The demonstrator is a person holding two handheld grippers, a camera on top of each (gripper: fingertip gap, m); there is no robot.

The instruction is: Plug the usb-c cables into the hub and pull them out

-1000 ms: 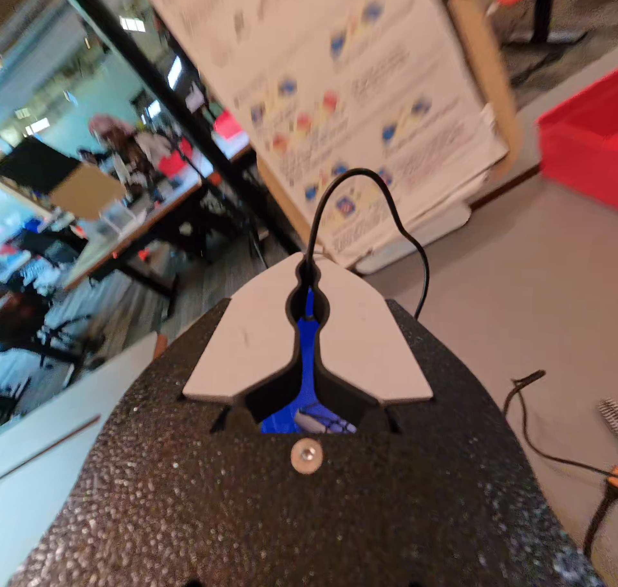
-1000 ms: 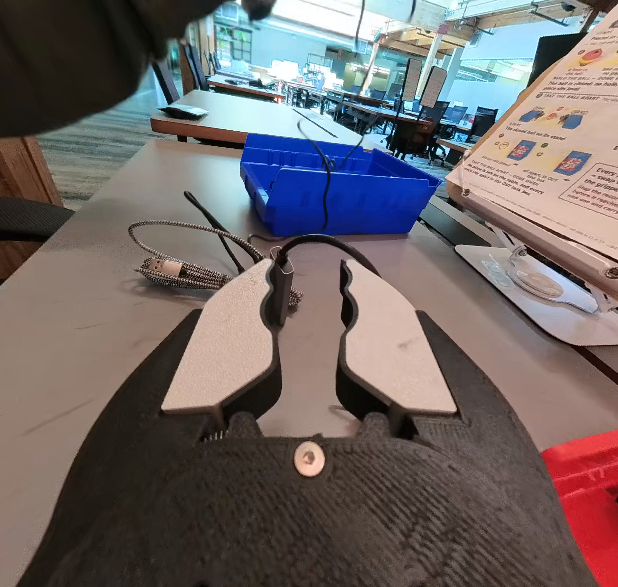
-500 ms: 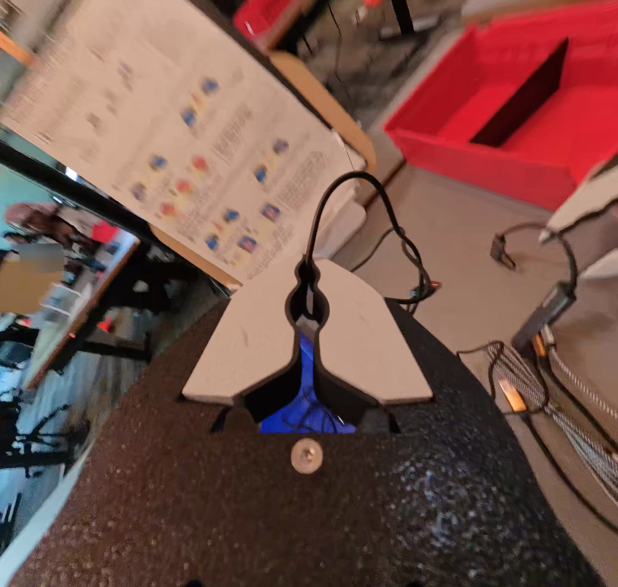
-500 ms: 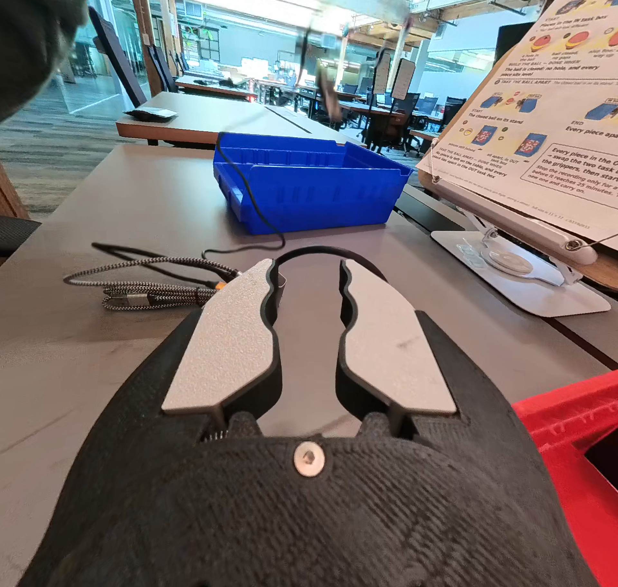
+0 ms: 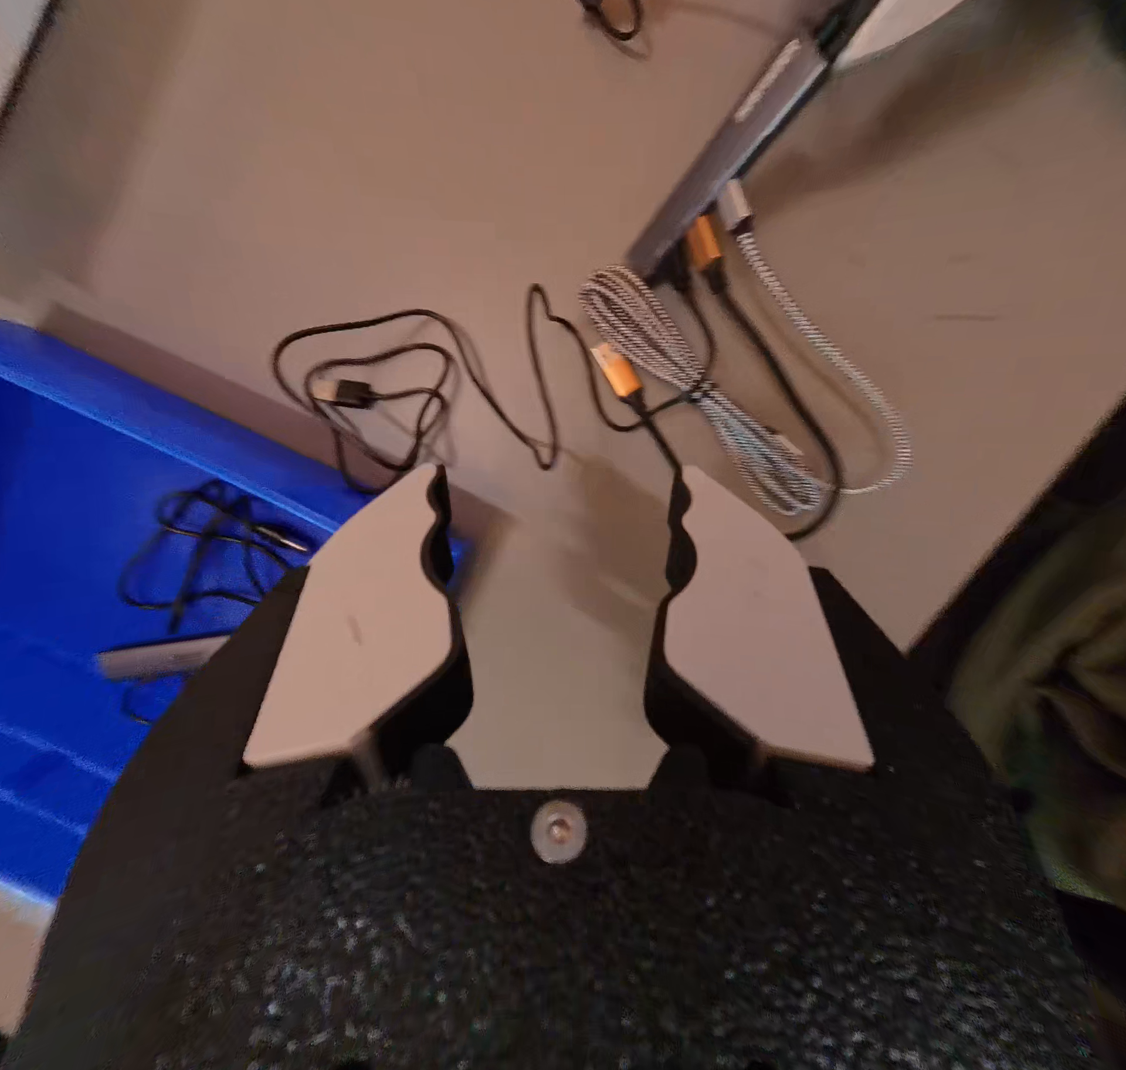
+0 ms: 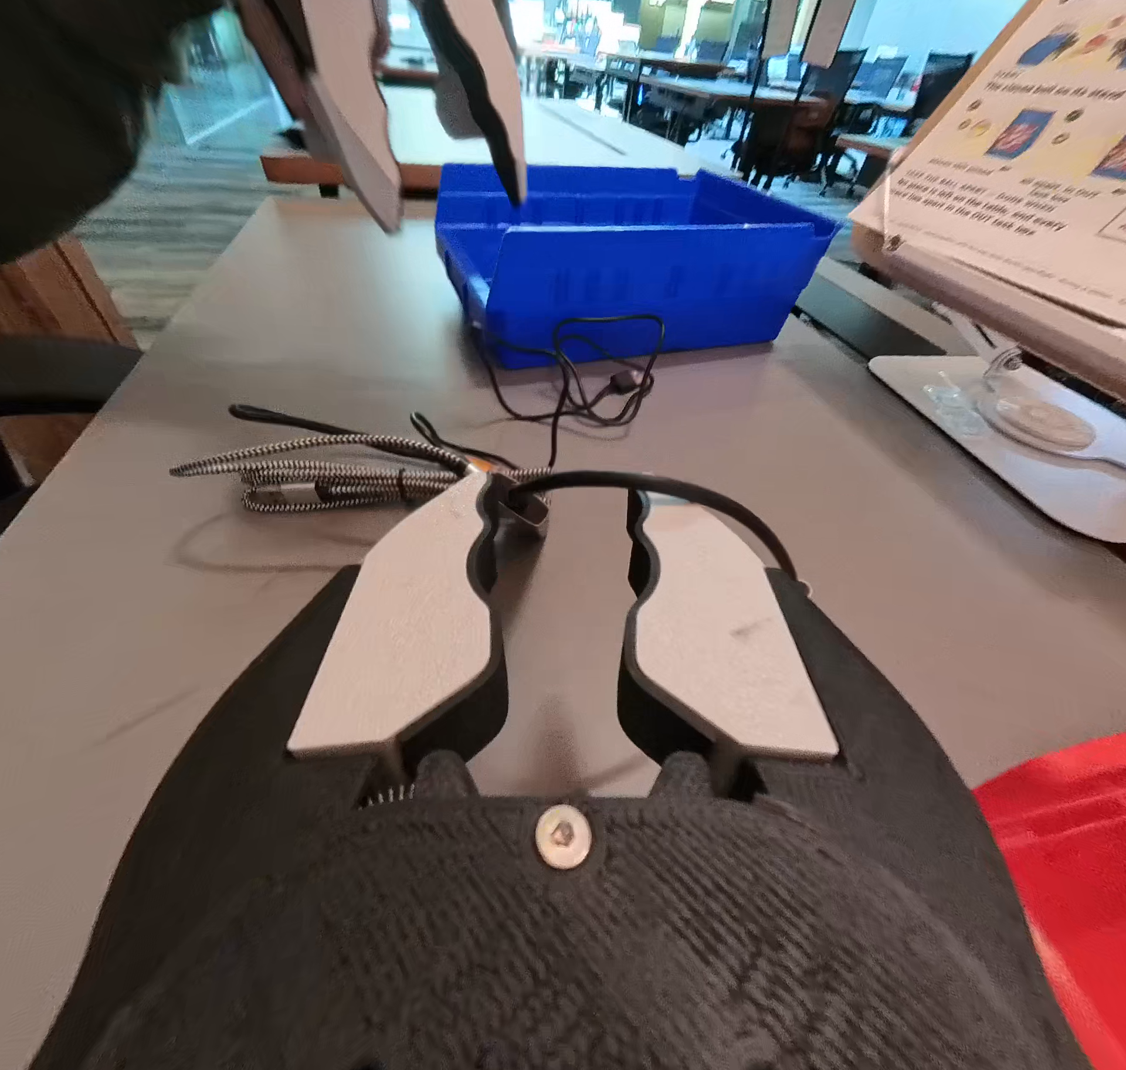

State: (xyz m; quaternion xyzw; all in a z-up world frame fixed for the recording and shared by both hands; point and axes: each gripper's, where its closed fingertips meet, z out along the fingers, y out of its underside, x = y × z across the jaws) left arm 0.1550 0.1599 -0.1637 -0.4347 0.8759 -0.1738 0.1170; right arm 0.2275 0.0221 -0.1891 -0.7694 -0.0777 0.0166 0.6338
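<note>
My left gripper [image 5: 557, 480] hung above the table [image 5: 304, 157] with its jaws spread wide and nothing between them. From the right wrist view I could see it too, raised over the near-left corner of the blue bin [image 6: 640, 261], fingers pointing down. I took the hub [image 5: 737, 151] as my landmark: a long grey bar lying on the table, with three plugs seated side by side in one of its long edges, a silver one [image 5: 734, 203], an orange one [image 5: 704, 246] and a dark one I could barely make out. The braided cable [image 5: 688, 371] ran from the silver plug and lay bundled just beside the hub. A thin black cable [image 5: 371, 364] sat loose between the hub and the blue bin, its plug free on the table. A loose orange plug [image 5: 618, 374] lay against the braided bundle. Inside the bin lay another black cable [image 5: 195, 547] and a grey bar [image 5: 158, 660].

My right gripper [image 6: 560, 505] sat low over the table, jaws parted to a middling gap. One end of the hub showed against its left finger [image 6: 420, 614], but I could not tell whether they touched.
</note>
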